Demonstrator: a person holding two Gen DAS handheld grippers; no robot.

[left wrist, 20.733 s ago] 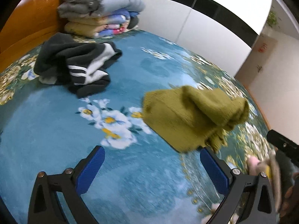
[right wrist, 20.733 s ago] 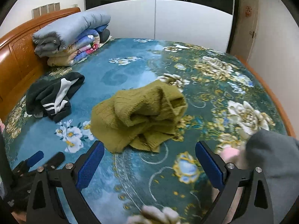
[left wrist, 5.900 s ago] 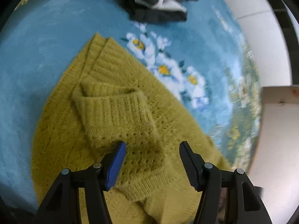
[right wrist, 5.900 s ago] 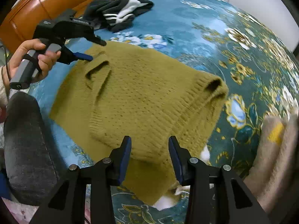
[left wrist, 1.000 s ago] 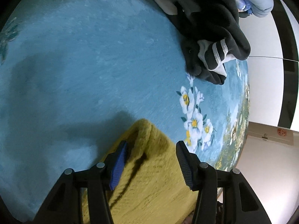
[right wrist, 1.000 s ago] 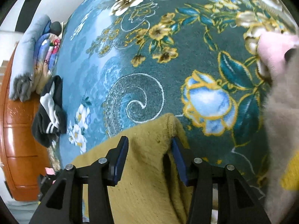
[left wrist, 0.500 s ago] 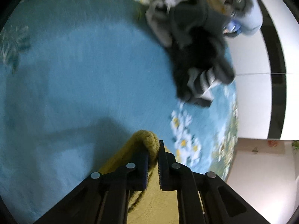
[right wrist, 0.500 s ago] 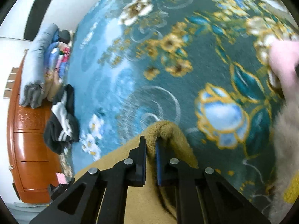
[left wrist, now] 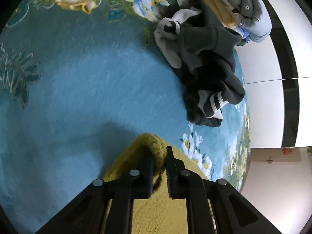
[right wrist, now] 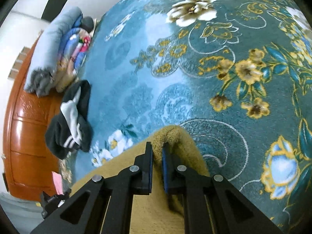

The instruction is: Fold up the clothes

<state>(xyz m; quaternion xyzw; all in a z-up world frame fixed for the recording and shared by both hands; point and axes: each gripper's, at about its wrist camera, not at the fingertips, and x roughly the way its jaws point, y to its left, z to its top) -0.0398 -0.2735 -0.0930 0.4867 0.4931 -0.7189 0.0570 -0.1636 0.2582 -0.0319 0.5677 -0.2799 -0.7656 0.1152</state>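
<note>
An olive-yellow knitted sweater (left wrist: 148, 146) lies on the blue flowered bedspread (left wrist: 78, 89). My left gripper (left wrist: 159, 156) is shut on a bunched edge of it and the knit bulges out past the fingertips. In the right wrist view my right gripper (right wrist: 157, 150) is shut on another edge of the same sweater (right wrist: 175, 134), which spreads back under the gripper. The rest of the sweater is hidden below both grippers.
A dark grey and white striped garment (left wrist: 206, 64) lies crumpled beyond the sweater, also in the right wrist view (right wrist: 72, 117). Folded quilts (right wrist: 58, 48) are stacked by the orange wooden headboard (right wrist: 25, 136). White wardrobe doors (left wrist: 273, 107) stand past the bed.
Both grippers have closed from half open onto the sweater's edges within the last second. The sweater's corners now rise a little off the bedspread.
</note>
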